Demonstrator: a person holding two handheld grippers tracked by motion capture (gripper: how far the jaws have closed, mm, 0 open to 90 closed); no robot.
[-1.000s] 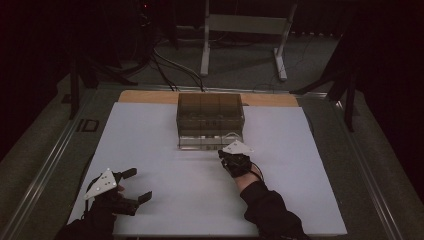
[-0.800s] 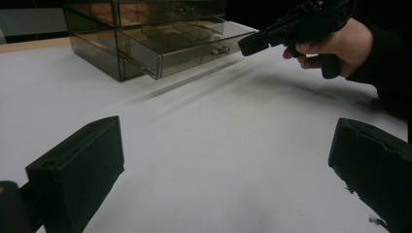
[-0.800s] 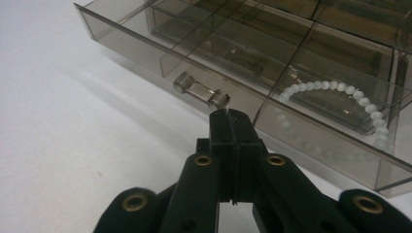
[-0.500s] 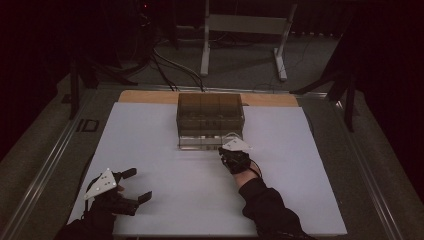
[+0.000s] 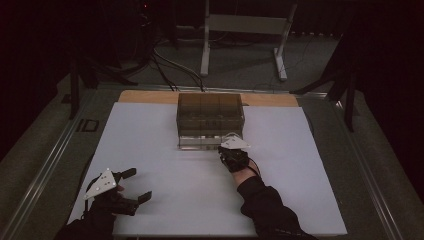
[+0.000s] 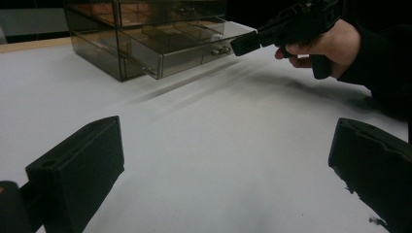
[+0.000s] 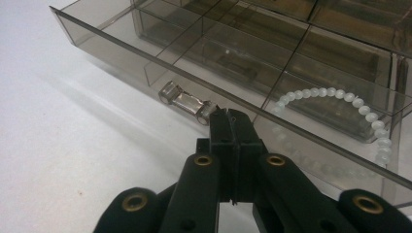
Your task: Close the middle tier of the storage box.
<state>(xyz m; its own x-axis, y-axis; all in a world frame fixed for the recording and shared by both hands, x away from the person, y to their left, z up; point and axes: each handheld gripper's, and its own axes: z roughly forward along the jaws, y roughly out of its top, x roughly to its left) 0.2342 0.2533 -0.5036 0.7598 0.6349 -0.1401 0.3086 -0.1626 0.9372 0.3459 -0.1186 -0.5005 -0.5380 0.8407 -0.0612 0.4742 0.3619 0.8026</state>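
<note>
A smoky clear drawer box (image 5: 210, 115) stands at the far middle of the white mat (image 5: 150, 140). Its bottom drawer (image 7: 121, 46) is pulled out a little; a white bead bracelet (image 7: 340, 96) lies in one of its compartments. My right gripper (image 7: 231, 118) is shut, pads together, with its tips against the right end of the drawer's small clear handle (image 7: 187, 103). The same gripper (image 5: 232, 146) sits at the box's front right corner. My left gripper (image 5: 136, 184) rests open and empty at the mat's near left, far from the box (image 6: 145, 34).
A wooden strip (image 5: 145, 96) borders the mat behind the box. Metal rails (image 5: 55, 150) run along both sides of the table. A white stand (image 5: 245, 30) and cables lie on the floor beyond. A dark sleeve (image 5: 270, 210) crosses the mat's near right.
The right gripper has edged slightly toward the box front. The left gripper has stayed where it was.
</note>
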